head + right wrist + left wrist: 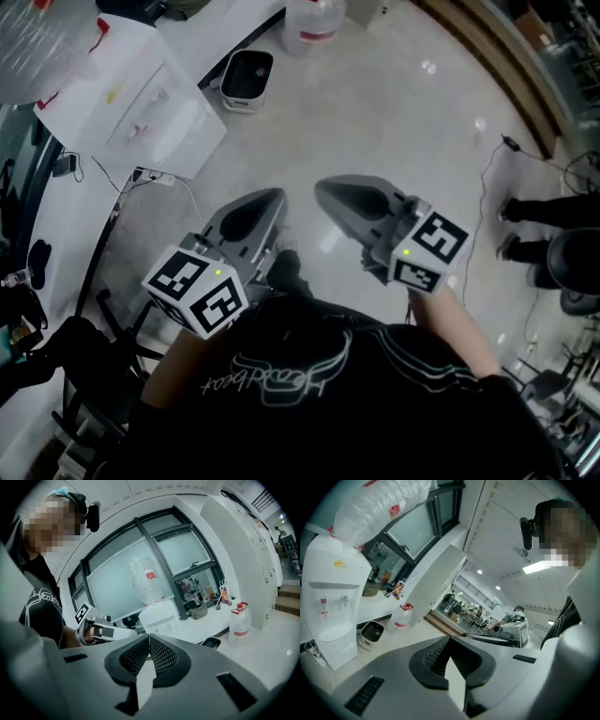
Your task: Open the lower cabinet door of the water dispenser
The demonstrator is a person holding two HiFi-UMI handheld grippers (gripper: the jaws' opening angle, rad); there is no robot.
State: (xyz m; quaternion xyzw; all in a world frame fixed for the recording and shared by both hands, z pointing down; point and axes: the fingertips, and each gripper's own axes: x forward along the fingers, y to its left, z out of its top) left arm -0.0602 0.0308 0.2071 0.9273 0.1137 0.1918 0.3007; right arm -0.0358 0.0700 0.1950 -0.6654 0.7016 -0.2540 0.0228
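Jaws are meeting tip to tip on both the left gripper and the right gripper, and neither is gripping anything. The head view is showing the two side by side above the floor. The water dispenser is standing well apart at upper left, near a small white bin. Only the left gripper view is showing the dispenser's front and its lower cabinet door. The right gripper view alone is showing the left gripper in front of the dispenser.
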